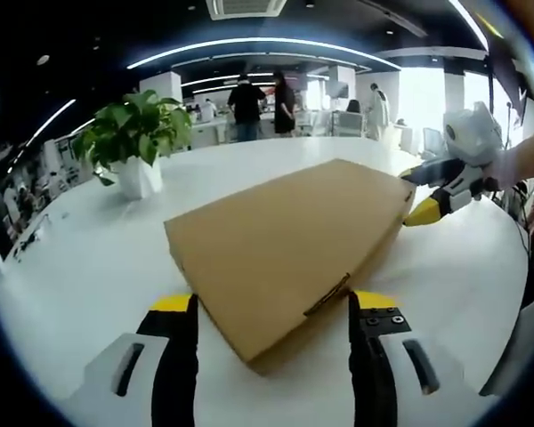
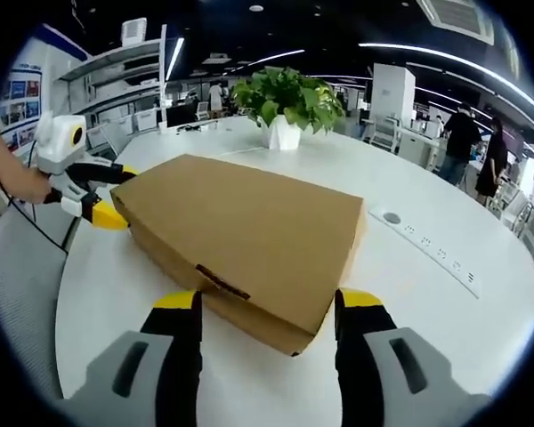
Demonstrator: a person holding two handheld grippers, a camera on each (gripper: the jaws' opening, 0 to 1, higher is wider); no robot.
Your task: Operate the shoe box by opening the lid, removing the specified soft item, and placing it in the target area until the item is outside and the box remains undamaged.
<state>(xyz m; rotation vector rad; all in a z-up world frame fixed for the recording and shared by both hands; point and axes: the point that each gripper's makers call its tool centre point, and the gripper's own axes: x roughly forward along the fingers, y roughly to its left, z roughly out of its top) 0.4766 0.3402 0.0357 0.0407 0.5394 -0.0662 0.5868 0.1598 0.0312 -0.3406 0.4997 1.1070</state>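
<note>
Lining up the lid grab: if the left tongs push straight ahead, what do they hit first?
Most likely the near corner of the closed shoe box, which sits between the open left tongs, just ahead of their tips; depth is uncertain.

Shoe box (image 1: 294, 240) plain tan-brown cardboard, no print that we see; front edge darker brown where flap tucks in. Counter (image 1: 89, 267) glossy white. Left tool (image 1: 271, 307) black jaws, yellow tips, pale grey-white body. Right tool (image 2: 267, 302) same scheme: black, yellow tips, grey body. Potted plant (image 1: 133, 133) green leaves, white pot. We note white strip (image 2: 427, 245) set in counter with small dark sockets. Ceiling dark, with white light lines. People (image 1: 260, 107) in background in dark clothes.
</note>
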